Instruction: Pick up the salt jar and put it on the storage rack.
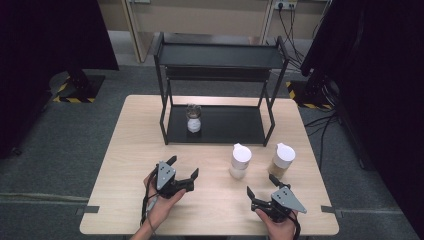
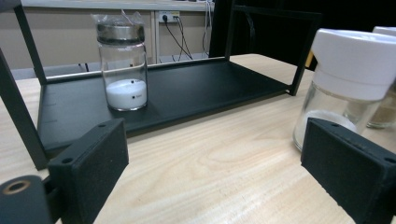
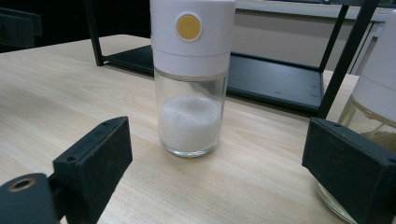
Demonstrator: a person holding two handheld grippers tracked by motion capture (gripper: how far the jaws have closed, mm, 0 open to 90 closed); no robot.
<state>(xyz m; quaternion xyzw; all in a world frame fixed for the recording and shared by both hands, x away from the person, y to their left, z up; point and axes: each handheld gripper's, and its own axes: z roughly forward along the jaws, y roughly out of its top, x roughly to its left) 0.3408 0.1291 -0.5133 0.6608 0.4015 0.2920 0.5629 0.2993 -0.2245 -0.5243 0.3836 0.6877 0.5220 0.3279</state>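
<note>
Light wooden desk (image 1: pixel 130 200) with a black metal 2-tier shelf rack (image 1: pixel 220 55) at its far side. 1 clear glass jar with a dark metal lid and white powder (image 1: pixel 193 119) stands on the rack's lower tier, left of centre.

2 more jars stand on the desk just in front of the rack, near each other but apart: a clear glass shaker with a white cap and white granules (image 1: pixel 240 161), and to its right a clear glass shaker with a white cap and brown contents (image 1: pixel 282 160).

Left tool (image 1: pixel 183 176): jaws spread wide, nothing between them, hovering low over the desk, left of the white-granule shaker. Right tool (image 1: pixel 260 186): jaws also spread, nothing gripped, just short of the 2 shakers. In the right gripper view the white-granule shaker (image 3: pixel 190 79) sits centred between the jaws but farther off; the brown one (image 3: pixel 369 140) crowds the right jaw.

Judgement: the step in hand looks like an approach to the white-granule shaker, likely for the rack's lower tier.

To do it well:
- Come in level, pads on the glass body below the cap, not on the cap.
- Keep the right jaw off the brown shaker; it could tip.
- Close squarely, lift straight up before crossing the rack's front edge.
- Set down beside the lidded jar, not touching it.
</note>
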